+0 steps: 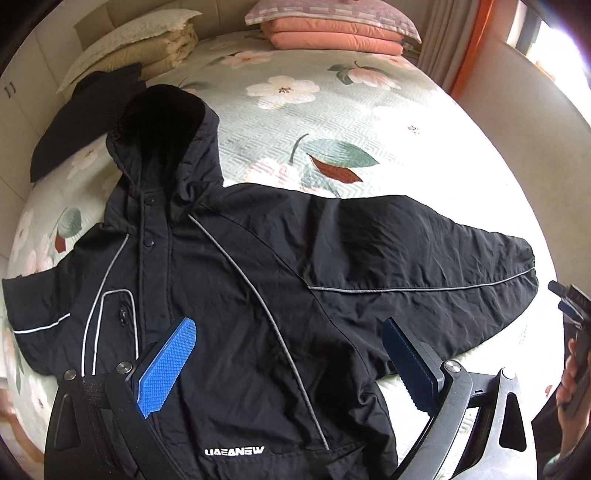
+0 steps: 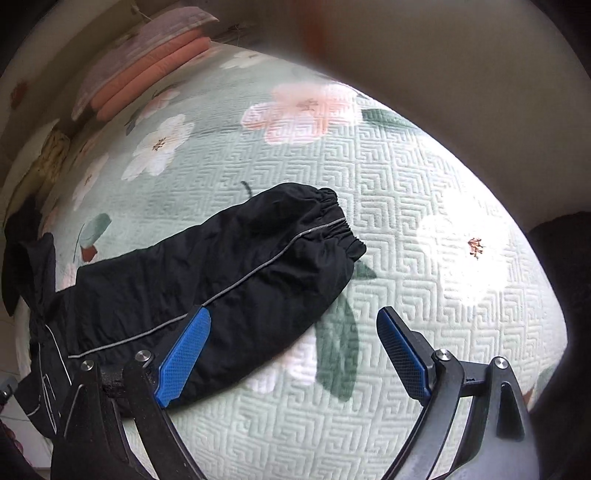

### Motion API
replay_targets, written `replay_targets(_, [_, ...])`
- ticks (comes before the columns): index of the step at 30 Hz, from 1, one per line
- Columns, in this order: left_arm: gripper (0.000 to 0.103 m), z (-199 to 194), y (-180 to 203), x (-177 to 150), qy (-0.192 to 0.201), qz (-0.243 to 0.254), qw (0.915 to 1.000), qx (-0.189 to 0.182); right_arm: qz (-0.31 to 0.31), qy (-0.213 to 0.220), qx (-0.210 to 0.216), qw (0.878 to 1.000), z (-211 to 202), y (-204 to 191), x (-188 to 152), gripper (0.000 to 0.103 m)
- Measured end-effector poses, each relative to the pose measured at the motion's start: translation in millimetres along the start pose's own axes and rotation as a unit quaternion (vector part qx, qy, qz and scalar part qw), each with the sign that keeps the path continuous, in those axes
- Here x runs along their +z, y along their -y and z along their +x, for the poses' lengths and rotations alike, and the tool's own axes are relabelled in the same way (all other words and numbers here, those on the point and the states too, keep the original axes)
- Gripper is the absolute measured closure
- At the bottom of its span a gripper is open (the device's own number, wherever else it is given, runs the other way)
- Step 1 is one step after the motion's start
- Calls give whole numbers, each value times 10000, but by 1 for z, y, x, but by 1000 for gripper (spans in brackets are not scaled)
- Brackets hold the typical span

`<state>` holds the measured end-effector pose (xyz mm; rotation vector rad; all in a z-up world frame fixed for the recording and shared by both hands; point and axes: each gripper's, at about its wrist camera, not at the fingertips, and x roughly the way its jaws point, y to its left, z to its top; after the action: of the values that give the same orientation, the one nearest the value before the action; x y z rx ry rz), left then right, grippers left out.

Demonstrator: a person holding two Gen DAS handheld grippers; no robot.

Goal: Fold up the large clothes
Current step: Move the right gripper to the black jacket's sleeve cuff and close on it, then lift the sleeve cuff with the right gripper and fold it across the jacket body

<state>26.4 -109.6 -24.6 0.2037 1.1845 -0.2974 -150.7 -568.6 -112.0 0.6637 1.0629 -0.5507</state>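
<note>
A black hooded jacket with grey piping lies front up, spread flat on the bed. Its hood points to the far side. One sleeve stretches out to the right. My left gripper is open and empty, hovering above the jacket's lower front. In the right wrist view the same sleeve lies across the bed with its elastic cuff at the right end. My right gripper is open and empty, above the sleeve's lower edge. The right gripper also shows at the left wrist view's right edge.
The bed has a pale green floral quilted cover. Pink folded bedding and a pillow lie at the head. Beige folded quilts sit at the far left. Another dark garment lies left of the hood. Curtains hang at the right.
</note>
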Motion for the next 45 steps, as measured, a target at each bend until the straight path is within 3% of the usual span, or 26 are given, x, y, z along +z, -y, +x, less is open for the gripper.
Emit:
replay_targets(7, [2,12,18,-5,-123,275,9995,94,557,-380,443,9967,56,28,24,30])
replay_targets(10, [2,16,21,-6,-149,319,9994,70,794,-397,458,9950,69,34,24,31])
replay_targets(15, [2,24,20,-4,-229,207,9995,21,1111,-346,864,9894,80,39,21,42])
replay_targets(16, [2,25,20,-4,-231,196,9995,19,1148,-324,934,9884,78,39,20,46])
replay_targets(18, [2,27,20,-4,-232,197,9995,25,1184,-229,1060,9870,68,38,20,71])
replay_targets(21, [2,30,23,-3,-216,236,9995,4,960,131,1123,9889,30,25,20,79])
replay_targets(27, [2,82,47,-2,-263,479,9977,-392,489,852,564,9936,-42,4,4,82])
replay_targets(32, [9,135,72,-11,-488,692,9951,-518,519,264,46,9983,6,15,-16,82])
replay_targets(34, [9,152,83,-17,-598,879,9940,-265,585,44,-60,9983,28,30,-23,82])
replay_targets(37, [4,159,94,-21,-454,1058,9933,36,804,-153,36,9966,46,45,-28,82])
replay_targets(45, [8,148,93,-15,-402,916,9950,7,405,58,-99,9991,25,23,-24,82])
